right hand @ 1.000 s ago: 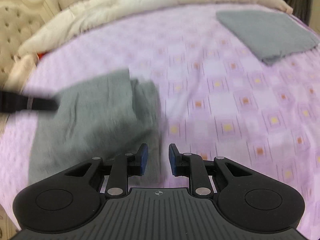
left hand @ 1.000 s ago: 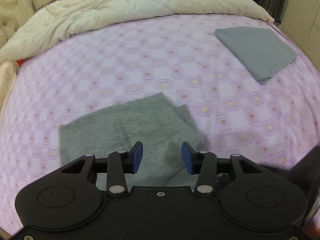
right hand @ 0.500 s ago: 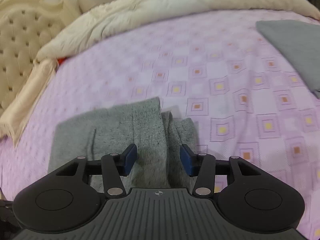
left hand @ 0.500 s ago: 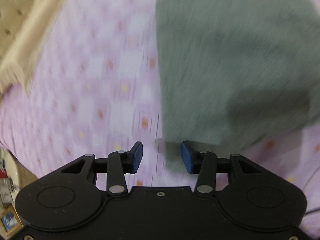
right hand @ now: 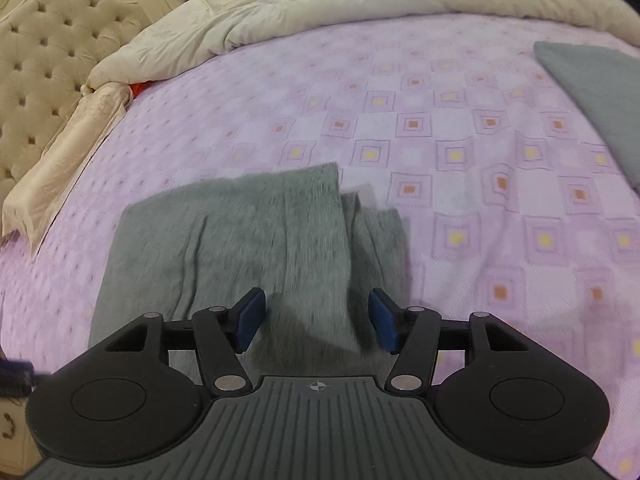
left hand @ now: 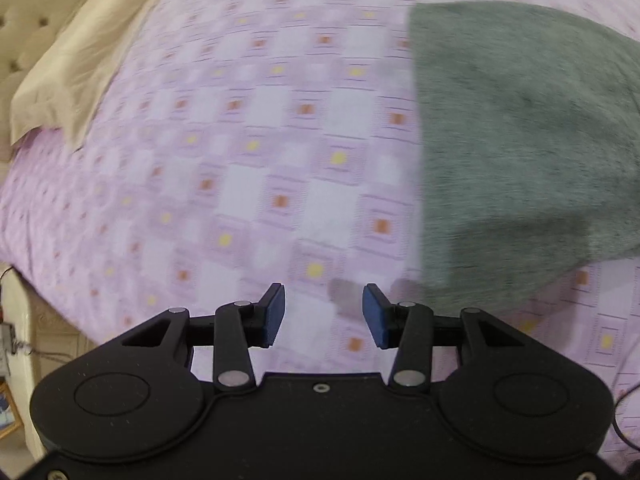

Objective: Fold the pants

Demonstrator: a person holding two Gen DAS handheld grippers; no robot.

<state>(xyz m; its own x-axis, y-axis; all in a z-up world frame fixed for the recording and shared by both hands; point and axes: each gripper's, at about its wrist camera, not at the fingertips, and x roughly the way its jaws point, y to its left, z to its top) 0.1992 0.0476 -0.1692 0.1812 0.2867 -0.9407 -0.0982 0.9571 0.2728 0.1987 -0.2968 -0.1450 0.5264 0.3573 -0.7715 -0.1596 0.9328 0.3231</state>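
Note:
The grey-green folded pants [right hand: 256, 236] lie flat on the pink patterned bed sheet [right hand: 440, 152]. In the left wrist view the pants [left hand: 520, 140] fill the right side. My left gripper [left hand: 323, 316] is open and empty over bare sheet [left hand: 248, 168], just left of the pants' near corner. My right gripper [right hand: 316, 320] is open and empty, hovering over the near edge of the pants.
A second folded grey garment [right hand: 592, 92] lies at the right. A cream duvet [right hand: 320, 4] is bunched along the far side. A tufted headboard [right hand: 40, 64] and a beige pillow [right hand: 68, 148] are at the left. The bed's edge [left hand: 36, 300] drops off at lower left.
My left gripper has swung left, off the pants and over bare sheet. My right gripper has opened wide and now sits over the pants' near edge.

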